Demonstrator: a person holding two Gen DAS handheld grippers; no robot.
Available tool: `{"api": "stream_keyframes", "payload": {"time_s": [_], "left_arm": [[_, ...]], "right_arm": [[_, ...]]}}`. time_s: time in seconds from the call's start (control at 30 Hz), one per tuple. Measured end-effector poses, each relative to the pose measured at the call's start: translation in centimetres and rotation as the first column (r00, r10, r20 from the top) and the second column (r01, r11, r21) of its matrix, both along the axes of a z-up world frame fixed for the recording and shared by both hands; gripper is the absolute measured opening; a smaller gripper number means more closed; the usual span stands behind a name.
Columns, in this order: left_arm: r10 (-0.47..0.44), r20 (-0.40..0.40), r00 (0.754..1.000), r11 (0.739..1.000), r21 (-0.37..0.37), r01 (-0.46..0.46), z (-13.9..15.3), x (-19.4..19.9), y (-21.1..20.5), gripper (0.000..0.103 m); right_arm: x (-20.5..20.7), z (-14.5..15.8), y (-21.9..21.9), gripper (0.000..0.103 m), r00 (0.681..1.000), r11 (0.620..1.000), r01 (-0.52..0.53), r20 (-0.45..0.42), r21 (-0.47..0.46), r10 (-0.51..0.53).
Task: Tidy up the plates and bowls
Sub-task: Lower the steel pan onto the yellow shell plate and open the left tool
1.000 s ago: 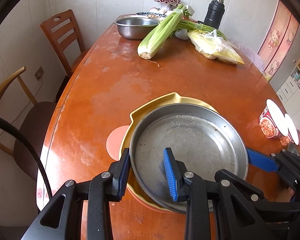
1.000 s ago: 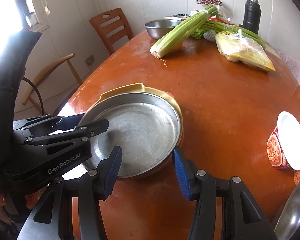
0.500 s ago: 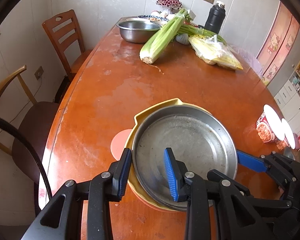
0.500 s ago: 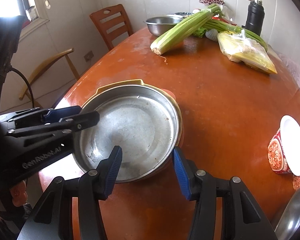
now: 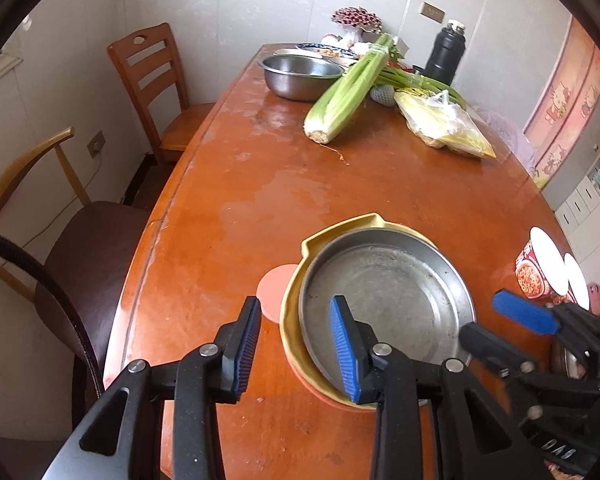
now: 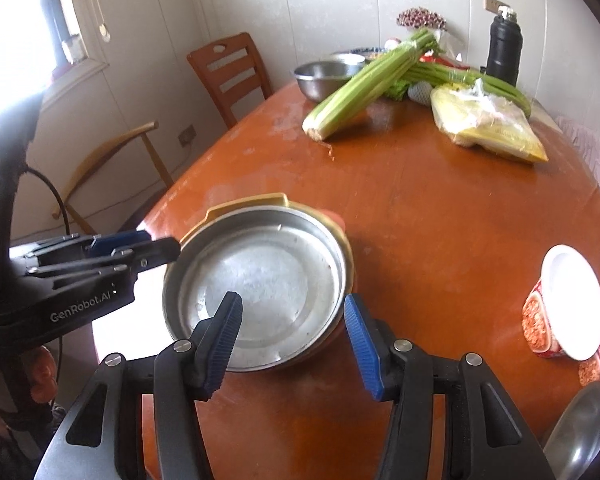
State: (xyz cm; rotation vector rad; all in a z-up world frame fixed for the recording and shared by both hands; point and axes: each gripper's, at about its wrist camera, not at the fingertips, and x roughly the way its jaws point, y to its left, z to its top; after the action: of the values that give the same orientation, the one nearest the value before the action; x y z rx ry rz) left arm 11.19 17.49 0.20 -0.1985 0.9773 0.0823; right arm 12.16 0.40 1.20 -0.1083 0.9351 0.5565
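Observation:
A round steel plate (image 5: 388, 296) (image 6: 268, 284) lies inside a yellow plate (image 5: 296, 340) (image 6: 252, 202), which rests on an orange-pink plate (image 5: 274, 292) on the wooden table (image 5: 260, 184). My left gripper (image 5: 296, 348) is open and empty, its jaws either side of the stack's near left rim, raised above it. My right gripper (image 6: 292, 338) is open and empty over the stack's near right rim. A steel bowl (image 5: 300, 76) (image 6: 326, 74) stands at the far end.
Celery (image 5: 348, 88), a bag of corn (image 5: 444, 128) and a black flask (image 5: 446, 54) lie at the far end. Instant noodle cups (image 6: 560, 308) stand at the right, with a steel spoon-like piece (image 6: 580, 428) nearer. Two chairs (image 5: 152, 88) stand along the left edge.
Both grippers have pulled back and up from the plate stack, which now looks smaller and farther. The stack has stayed on the table and both grippers have stayed open.

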Motion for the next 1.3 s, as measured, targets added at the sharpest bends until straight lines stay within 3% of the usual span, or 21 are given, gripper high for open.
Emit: {"api": "stream_keyframes", "payload": {"time_s": [0.17, 0.53, 1.07, 1.3], "left_arm": [[0.042, -0.018, 0.999, 0.998, -0.051, -0.043, -0.5, -0.8, 1.1, 0.047], [0.05, -0.076, 0.996, 0.978, -0.198, -0.064, -2.8, -0.8, 1.1, 0.052], [0.033, -0.133, 0.991, 0.988, -0.145, -0.053, -4.1, 1.8, -1.2, 0.052], [-0.021, -0.145, 0.989, 0.99, -0.142, 0.0, -4.1, 3.4, -3.3, 0.052]], "right_arm": [[0.6, 0.7, -1.5, 0.062, 1.0, 0.999, 0.029, 0.005, 0.014, -0.029], [2.2, -1.6, -3.0, 0.062, 0.993, 0.998, 0.029, -0.116, 0.049, -0.023], [3.7, -3.8, -2.6, 0.062, 0.987, 0.999, -0.004, -0.163, 0.043, 0.011], [4.4, -4.4, -3.0, 0.062, 0.987, 1.0, 0.0, -0.162, 0.0, 0.0]]}}
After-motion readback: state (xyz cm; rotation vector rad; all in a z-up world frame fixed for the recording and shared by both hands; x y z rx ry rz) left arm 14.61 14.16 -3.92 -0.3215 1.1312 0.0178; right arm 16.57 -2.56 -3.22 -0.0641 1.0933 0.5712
